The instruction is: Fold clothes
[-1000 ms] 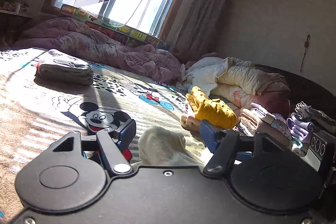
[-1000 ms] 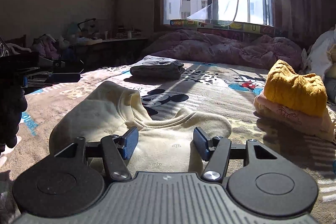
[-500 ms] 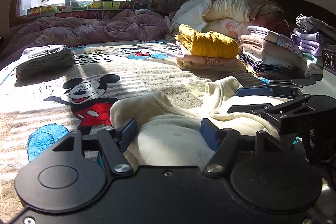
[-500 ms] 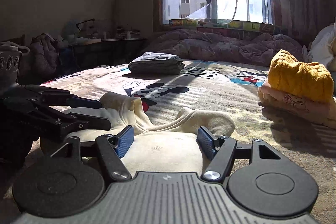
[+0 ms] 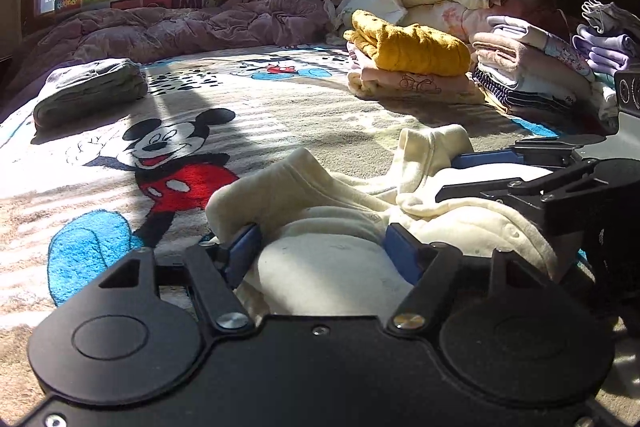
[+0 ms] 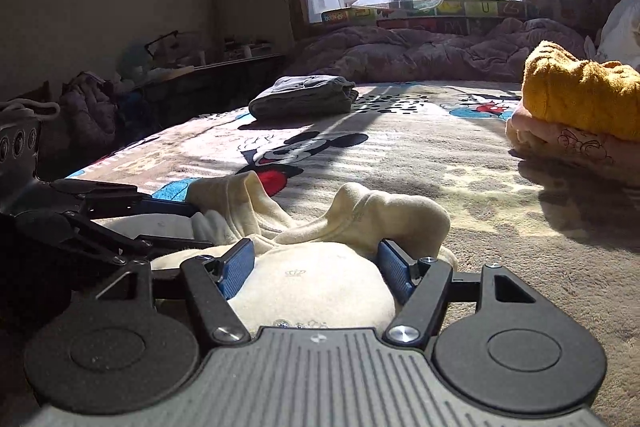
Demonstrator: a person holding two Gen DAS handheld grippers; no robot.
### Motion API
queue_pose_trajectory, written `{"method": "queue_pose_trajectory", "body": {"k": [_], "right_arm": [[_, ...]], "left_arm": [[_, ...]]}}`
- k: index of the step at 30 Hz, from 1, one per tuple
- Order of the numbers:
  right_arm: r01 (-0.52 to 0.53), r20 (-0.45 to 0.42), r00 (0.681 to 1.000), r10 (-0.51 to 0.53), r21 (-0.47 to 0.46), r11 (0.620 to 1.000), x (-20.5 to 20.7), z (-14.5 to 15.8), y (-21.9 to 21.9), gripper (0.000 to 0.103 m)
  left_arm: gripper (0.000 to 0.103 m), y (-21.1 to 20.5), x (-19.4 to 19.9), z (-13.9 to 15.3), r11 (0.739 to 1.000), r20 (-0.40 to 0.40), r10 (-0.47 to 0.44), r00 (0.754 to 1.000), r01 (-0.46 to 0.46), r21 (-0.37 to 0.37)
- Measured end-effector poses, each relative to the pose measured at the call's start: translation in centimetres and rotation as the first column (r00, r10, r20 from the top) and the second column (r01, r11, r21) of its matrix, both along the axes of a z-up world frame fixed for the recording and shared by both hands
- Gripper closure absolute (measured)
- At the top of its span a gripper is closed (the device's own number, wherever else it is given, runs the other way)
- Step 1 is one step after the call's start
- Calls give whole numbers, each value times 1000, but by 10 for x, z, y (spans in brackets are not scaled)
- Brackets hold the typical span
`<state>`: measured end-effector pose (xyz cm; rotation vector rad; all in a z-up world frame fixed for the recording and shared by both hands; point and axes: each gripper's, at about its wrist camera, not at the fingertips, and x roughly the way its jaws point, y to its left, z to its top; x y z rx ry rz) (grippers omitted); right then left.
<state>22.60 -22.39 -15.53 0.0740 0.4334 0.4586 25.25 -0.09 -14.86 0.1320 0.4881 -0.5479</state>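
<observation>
- Cream baby garment (image 5: 320, 211) is lying bunched up on the Mickey Mouse blanket (image 5: 168, 155) covering the bed, near its front edge.
- Left gripper (image 5: 324, 251) has its jaws spread wide, garment bulging up between the blue pads, not pinched.
- Right gripper (image 6: 316, 263) is the same deal: wide apart, straddling the garment (image 6: 320, 287).
- Folded grey garment (image 6: 300, 101) sits farther back; mustard sweater (image 5: 412, 45) tops a folded pile at the right edge.

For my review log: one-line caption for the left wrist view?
Open left gripper straddles cream garment on Mickey blanket; right gripper alongside.
</observation>
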Motion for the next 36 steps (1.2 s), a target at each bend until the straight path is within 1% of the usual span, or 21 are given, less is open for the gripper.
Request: {"method": "queue_pose_trajectory", "body": {"k": [3,5,6,7,10,11,13,16,18,19,21,23,24,26,29,30,31,32,34,35,36], "right_arm": [[10,-13,1000,-11,-50,999,-2,10,5,35],[22,-8,1000,-23,-92,996,-7,22,9,35],[28,0,1000,-28,-93,995,-11,27,9,35],[38,17,999,-37,-85,996,-18,33,7,35],[51,67,997,-45,-101,994,-36,45,6,36],[55,82,996,-47,-110,992,-41,48,5,37],[65,112,992,-51,-122,990,-51,52,5,37],[61,173,984,-38,-131,989,-70,55,6,37],[50,211,977,-17,-149,988,-81,53,9,37],[48,224,975,-11,-161,986,-85,51,11,37],[40,197,980,-6,-169,985,-78,42,12,36],[31,159,987,-5,-156,987,-68,34,11,35],[21,141,990,0,-149,989,-64,32,10,35],[3,107,994,11,-132,991,-56,28,7,33],[-23,55,998,29,-107,994,-44,22,4,32],[-31,38,999,35,-98,995,-39,20,2,32],[-39,21,999,41,-89,995,-35,17,1,32],[-47,4,999,48,-80,996,-31,15,0,33],[-63,-30,998,61,-62,996,-23,11,-2,33],[-70,-47,997,68,-52,996,-19,9,-4,33],[-68,-36,997,66,-70,995,-19,8,1,32]], "left_arm": [[32,-2,-2,3,1000,8,13,1000,-13,20],[32,-1,-7,6,1000,33,18,999,-18,4],[32,1,-9,8,1000,47,19,999,-18,-13],[32,3,-13,15,999,61,21,998,-19,-37],[32,11,-30,36,993,106,14,994,-2,-114],[32,11,-39,44,993,126,14,992,2,-120],[32,10,-56,52,994,157,0,988,17,-110],[32,2,-74,55,995,170,-65,983,77,-69],[32,-6,-76,49,997,175,-70,982,74,-17],[32,-8,-73,45,997,169,-68,983,70,-7],[32,-12,-65,37,998,153,-64,986,64,6],[32,-15,-51,26,998,77,-46,996,43,35],[32,-13,-48,21,999,53,-30,998,28,27],[32,-9,-42,16,999,31,-10,999,9,31],[28,-12,-19,6,1000,8,7,1000,-7,27],[23,-12,-10,6,1000,-11,3,1000,-2,13],[21,-13,-1,6,1000,-32,-4,999,4,-4],[21,-12,-2,5,1000,-38,-12,999,12,-10],[23,-14,-17,7,999,-22,-10,1000,11,35],[23,-15,-19,5,999,-12,-3,1000,3,46],[23,-14,-11,3,999,-22,1,1000,0,36]]}}
